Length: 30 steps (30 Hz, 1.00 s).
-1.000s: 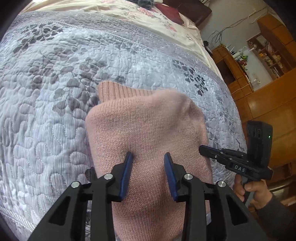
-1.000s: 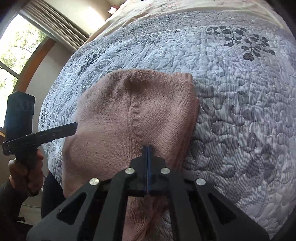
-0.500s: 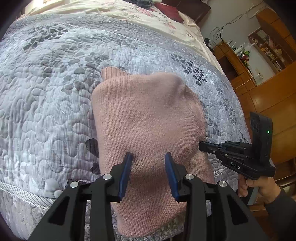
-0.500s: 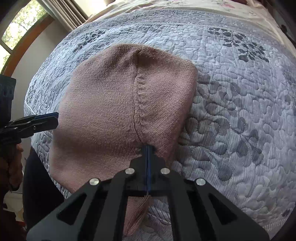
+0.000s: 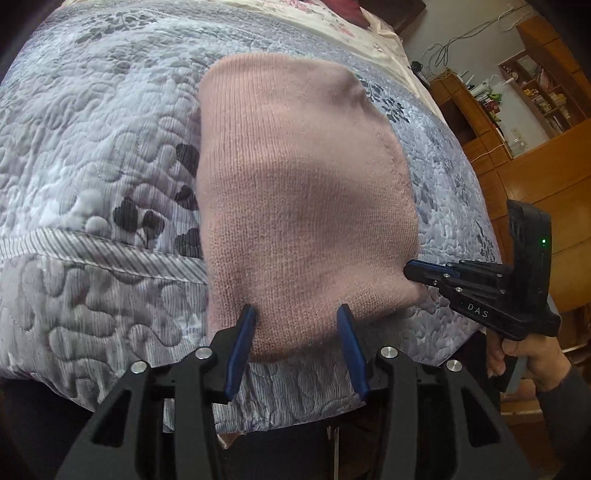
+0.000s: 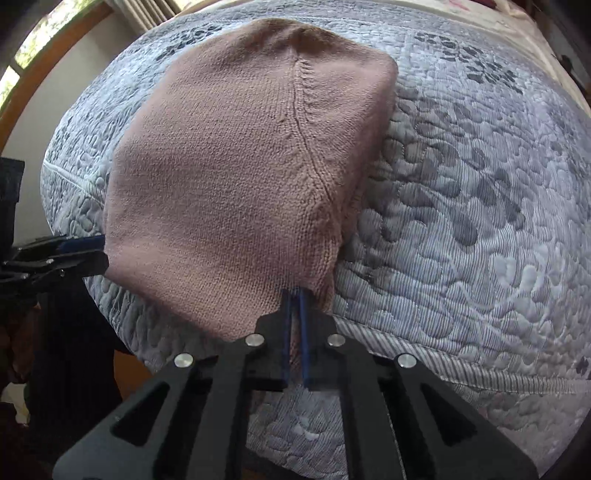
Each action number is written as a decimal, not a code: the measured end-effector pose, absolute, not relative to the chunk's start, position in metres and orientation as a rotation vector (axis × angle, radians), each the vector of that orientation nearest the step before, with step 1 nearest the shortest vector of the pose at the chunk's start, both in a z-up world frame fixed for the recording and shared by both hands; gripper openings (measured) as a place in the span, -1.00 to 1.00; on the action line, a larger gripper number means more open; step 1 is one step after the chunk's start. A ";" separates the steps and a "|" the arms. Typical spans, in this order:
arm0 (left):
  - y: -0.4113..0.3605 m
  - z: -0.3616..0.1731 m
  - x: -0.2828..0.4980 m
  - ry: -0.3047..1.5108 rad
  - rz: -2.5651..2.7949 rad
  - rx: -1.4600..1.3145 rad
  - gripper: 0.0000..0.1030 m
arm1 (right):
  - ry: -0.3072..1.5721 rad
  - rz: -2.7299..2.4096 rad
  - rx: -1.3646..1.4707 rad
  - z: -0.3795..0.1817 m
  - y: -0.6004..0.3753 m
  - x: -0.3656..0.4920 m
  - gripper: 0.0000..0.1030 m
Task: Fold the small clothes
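A folded pink knit garment point(image 5: 303, 192) lies on the grey-blue quilt point(image 5: 92, 155), its near end reaching the bed's front edge. My left gripper point(image 5: 295, 317) is open, its blue pads point(image 5: 246, 325) on either side of the garment's near hem. In the same view my right gripper point(image 5: 412, 271) touches the garment's right corner. The right wrist view shows the garment point(image 6: 236, 177) with a knit seam down it. There my right gripper point(image 6: 294, 301) is pinched on the near corner, pink fabric showing between its pads. My left gripper point(image 6: 88, 245) sits at the garment's left edge.
The quilt's striped border point(image 5: 103, 254) marks the bed's front edge, with a drop below it. A hand point(image 5: 517, 358) holds the right gripper. Wooden cabinets and shelves point(image 5: 517, 122) stand to the right. A window point(image 6: 44, 40) is at the left, and a floral sheet point(image 5: 332, 22) lies farther up the bed.
Both grippers have drawn back toward the bed's front edge, and the garment has slid with them. The ribbed cuff that poked out at its far left no longer shows.
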<state>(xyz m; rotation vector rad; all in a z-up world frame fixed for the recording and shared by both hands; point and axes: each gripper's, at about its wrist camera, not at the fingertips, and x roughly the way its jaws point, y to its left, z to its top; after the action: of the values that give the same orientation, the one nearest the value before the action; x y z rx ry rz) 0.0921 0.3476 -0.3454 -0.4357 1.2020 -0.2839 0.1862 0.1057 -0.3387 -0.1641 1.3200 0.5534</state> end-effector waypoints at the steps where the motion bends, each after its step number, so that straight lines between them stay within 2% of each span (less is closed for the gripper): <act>1: 0.347 -0.338 0.090 1.192 -0.281 -0.438 -0.03 | 1.312 0.555 -0.150 -0.332 0.105 0.183 -0.91; 3: 0.346 -0.318 0.081 1.165 -0.276 -0.435 0.01 | 1.265 0.559 -0.173 -0.311 0.106 0.171 -0.73; 5: 0.342 -0.289 0.066 1.131 -0.230 -0.371 0.21 | 1.223 0.558 -0.176 -0.284 0.107 0.153 -0.44; 7: 0.337 -0.256 0.043 1.069 -0.201 -0.309 0.52 | 1.168 0.525 -0.190 -0.253 0.107 0.132 0.33; 10: 0.329 -0.216 0.013 1.032 -0.161 -0.239 0.71 | 1.090 0.512 -0.175 -0.209 0.103 0.097 0.73; 16: 0.315 -0.160 -0.038 0.985 -0.053 -0.122 0.78 | 1.033 0.404 -0.182 -0.150 0.099 0.046 0.84; 19: 0.312 -0.139 -0.055 0.961 0.022 -0.076 0.78 | 0.941 0.337 -0.224 -0.121 0.102 0.023 0.94; 25: 0.315 -0.095 -0.089 0.924 0.023 -0.096 0.79 | 0.815 0.219 -0.320 -0.074 0.107 -0.006 0.94; 30: 0.312 -0.068 -0.102 0.922 0.044 -0.069 0.79 | 0.829 0.257 -0.265 -0.046 0.104 -0.021 0.94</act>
<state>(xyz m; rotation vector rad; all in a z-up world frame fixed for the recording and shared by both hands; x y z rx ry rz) -0.1021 0.3124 -0.0677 -0.0691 0.9215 0.0436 -0.0211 0.1038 -0.0462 -0.2651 0.8288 0.2567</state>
